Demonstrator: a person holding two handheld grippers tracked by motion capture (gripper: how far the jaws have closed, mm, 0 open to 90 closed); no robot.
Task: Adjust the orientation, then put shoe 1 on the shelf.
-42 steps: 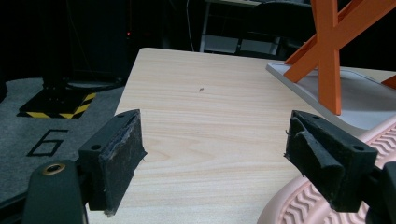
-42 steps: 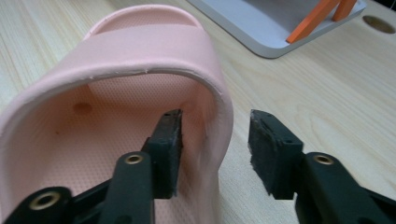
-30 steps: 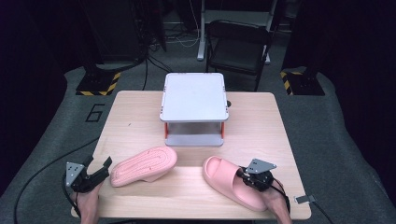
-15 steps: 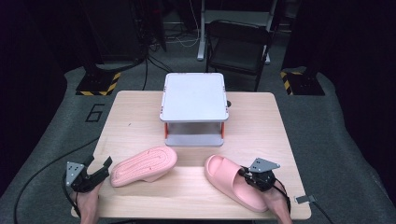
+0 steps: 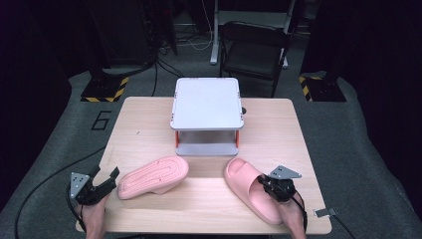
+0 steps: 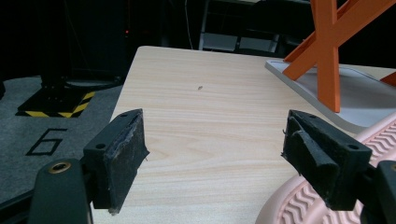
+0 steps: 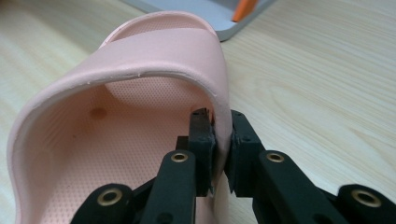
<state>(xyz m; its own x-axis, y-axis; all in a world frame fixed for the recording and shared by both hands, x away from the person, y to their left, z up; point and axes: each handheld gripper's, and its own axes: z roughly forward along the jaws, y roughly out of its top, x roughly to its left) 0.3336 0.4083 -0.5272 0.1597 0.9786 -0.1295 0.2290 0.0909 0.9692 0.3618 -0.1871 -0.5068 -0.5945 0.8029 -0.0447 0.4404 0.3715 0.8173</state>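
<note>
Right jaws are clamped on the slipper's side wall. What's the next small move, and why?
Probably lift the upright slipper slightly. The right gripper pinches its side wall, the sole lies on the table, and the small rack stands behind. The left gripper is open beside the overturned slipper.

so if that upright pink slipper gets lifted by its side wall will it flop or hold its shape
The upright slipper probably lifts easily: it looks like thick moulded foam, so light. Its wall bends where the right gripper pinches it, so expect some flex and sag rather than real flopping. The matte, dimpled surface likely resists slipping between the jaws.
</note>
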